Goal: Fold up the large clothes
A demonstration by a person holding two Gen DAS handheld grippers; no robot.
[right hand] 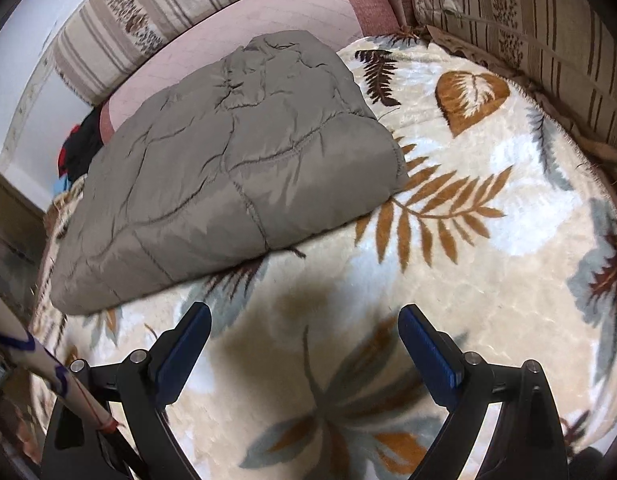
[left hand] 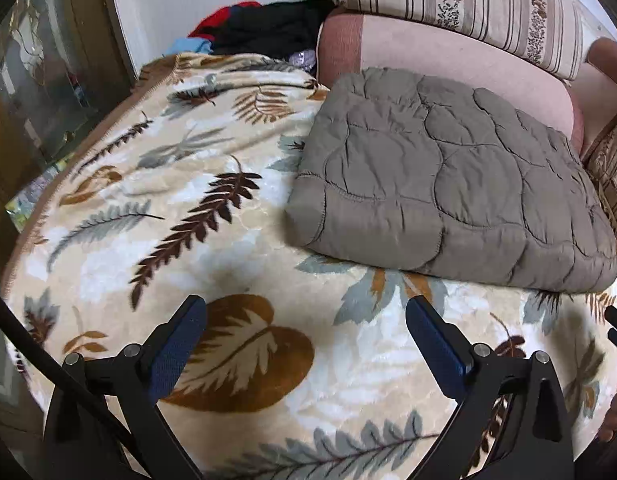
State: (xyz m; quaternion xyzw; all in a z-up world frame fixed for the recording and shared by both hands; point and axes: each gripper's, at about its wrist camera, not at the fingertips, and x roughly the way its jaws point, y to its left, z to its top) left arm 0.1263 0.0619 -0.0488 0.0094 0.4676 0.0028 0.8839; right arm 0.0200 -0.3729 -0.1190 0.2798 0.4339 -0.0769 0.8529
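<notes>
Grey quilted padding marks the garment (left hand: 448,184) (right hand: 228,168) as soft, puffy, light and probably slick; it is judged best pinched at a stitched corner or hem, through all layers. It lies folded into a rough rectangle on the leaf-patterned blanket (left hand: 212,240) (right hand: 488,220), its far edge against the pink bolster (left hand: 448,60) (right hand: 268,12), long axis seemingly along that bolster. Short of the garment, the left gripper (left hand: 306,322) and right gripper (right hand: 304,326) are held spread wide, grasping nothing.

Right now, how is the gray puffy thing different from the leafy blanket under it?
The gray quilted jacket is plain, stitched and folded into a thick pad; the leaf-print blanket is patterned, fluffy and spread flat. The jacket covers only part of the blanket. Both are soft fabric.
</notes>
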